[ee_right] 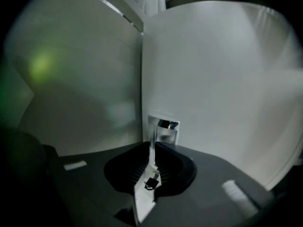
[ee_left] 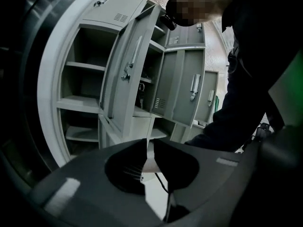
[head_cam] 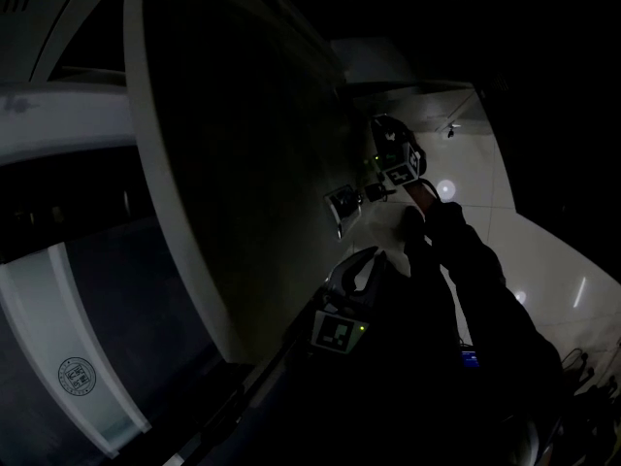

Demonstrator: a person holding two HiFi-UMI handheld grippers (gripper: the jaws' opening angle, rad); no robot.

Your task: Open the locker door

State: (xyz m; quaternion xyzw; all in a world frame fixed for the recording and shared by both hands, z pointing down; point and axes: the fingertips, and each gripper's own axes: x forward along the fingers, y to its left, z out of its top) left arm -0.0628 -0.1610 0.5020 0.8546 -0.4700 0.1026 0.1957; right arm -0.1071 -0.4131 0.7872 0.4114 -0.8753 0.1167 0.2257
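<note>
The head view is very dark. A large grey locker door point(head_cam: 243, 183) stands swung out edge-on, with a small metal latch point(head_cam: 343, 205) at its free edge. My right gripper point(head_cam: 374, 190) is at that latch. In the right gripper view the latch plate point(ee_right: 163, 129) sits just beyond the gripper point(ee_right: 152, 148), and a thin metal tab runs down between the closed jaws, against the pale door point(ee_right: 213, 79). My left gripper point(head_cam: 364, 265) hangs lower, clear of the door. In its own view the left gripper point(ee_left: 146, 145) has its tips together and holds nothing.
The left gripper view shows a bank of grey lockers point(ee_left: 80, 93) with shelves, several doors open, including a tall one point(ee_left: 130, 65) with a handle. A person in dark clothing point(ee_left: 251, 79) fills its right side. A pale tiled floor point(head_cam: 485, 173) lies to the right of the door.
</note>
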